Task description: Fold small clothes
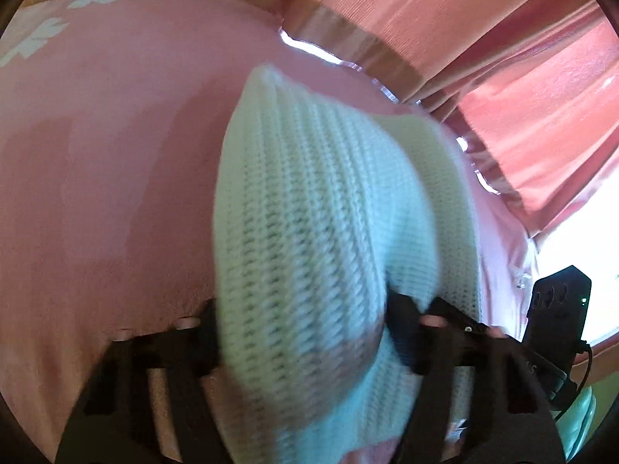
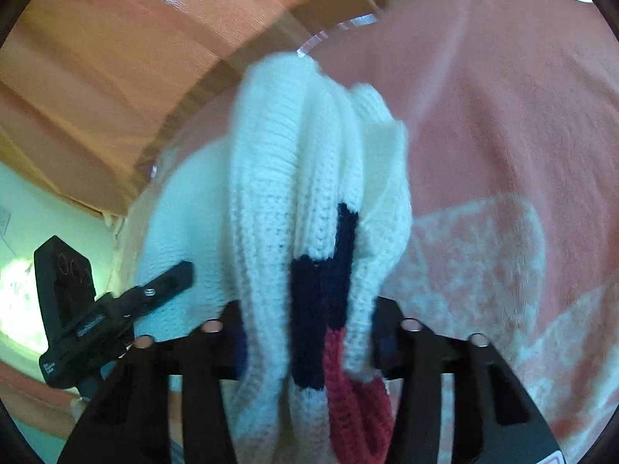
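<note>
The left hand-held gripper (image 1: 301,332) stood about half open with a thick fold of the white knitted garment (image 1: 309,212) filling the gap between its black fingers, the cloth pressed on both sides. The right hand-held gripper (image 2: 305,332) likewise gripped a bunched fold of the same knit, here showing a navy patch (image 2: 321,301) and a dark red patch (image 2: 344,386). The garment hung forward from both grippers over a pink cover (image 1: 116,154) printed with white shapes; I could not tell whether its far end touched it. Peach curtains (image 1: 483,19) hung behind. Each camera caught the other gripper at its edge; small white lettering on its black body was too blurred to read.
</note>
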The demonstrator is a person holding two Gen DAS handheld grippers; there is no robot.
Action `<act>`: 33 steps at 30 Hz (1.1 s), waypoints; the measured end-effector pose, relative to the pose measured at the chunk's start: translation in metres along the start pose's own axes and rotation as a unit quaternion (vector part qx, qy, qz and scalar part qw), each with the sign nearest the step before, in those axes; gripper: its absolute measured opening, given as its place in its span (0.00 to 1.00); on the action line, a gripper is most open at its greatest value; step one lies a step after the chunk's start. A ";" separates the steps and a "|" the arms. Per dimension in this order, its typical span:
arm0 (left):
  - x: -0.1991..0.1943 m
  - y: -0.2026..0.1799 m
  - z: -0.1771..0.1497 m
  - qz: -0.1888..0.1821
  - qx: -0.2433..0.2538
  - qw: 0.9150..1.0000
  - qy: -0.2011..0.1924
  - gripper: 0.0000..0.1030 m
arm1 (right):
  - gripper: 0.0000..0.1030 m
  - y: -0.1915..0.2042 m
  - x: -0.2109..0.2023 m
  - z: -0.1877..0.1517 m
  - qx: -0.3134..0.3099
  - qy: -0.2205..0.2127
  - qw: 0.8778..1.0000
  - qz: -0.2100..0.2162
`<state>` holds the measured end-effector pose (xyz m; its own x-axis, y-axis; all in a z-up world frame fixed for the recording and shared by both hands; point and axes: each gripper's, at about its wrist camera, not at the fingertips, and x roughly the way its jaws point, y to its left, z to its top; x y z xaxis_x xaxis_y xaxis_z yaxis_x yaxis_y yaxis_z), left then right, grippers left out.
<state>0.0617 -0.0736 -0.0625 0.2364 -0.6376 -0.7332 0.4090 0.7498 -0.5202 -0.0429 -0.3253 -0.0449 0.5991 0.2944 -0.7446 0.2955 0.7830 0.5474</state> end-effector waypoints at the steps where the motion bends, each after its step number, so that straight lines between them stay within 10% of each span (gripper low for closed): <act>1: -0.008 -0.004 0.003 -0.002 0.007 1.000 -0.004 0.46 | 0.39 0.012 -0.008 0.002 -0.016 -0.016 1.000 -0.001; 9: -0.138 -0.011 0.047 -0.017 0.047 0.990 -0.132 0.50 | 0.44 0.139 -0.071 0.029 -0.160 -0.124 0.978 0.053; 13: -0.121 0.021 0.057 0.083 0.079 0.982 -0.149 0.91 | 0.55 0.136 0.002 0.035 -0.158 -0.072 0.984 0.041; 17: -0.085 0.073 0.054 0.185 0.029 0.976 -0.110 0.79 | 0.06 0.121 0.045 0.016 -0.144 -0.053 0.986 -0.069; 24: -0.114 0.073 0.036 0.132 0.035 0.981 -0.137 0.79 | 0.03 0.172 0.047 -0.012 -0.224 -0.034 0.974 -0.022; 28: -0.079 0.070 0.029 0.202 0.078 0.972 -0.092 0.79 | 0.00 0.131 0.097 -0.010 -0.175 0.029 0.981 -0.077; 33: -0.073 0.060 0.014 0.224 0.095 0.966 -0.091 0.77 | 0.05 0.158 0.055 -0.021 -0.216 -0.037 0.970 -0.105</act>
<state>0.0815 0.0151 -0.0339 0.5718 -0.2898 -0.7675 0.3801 0.9226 -0.0652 0.0213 -0.1741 -0.0077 0.6167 0.0761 -0.7835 0.0862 0.9828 0.1633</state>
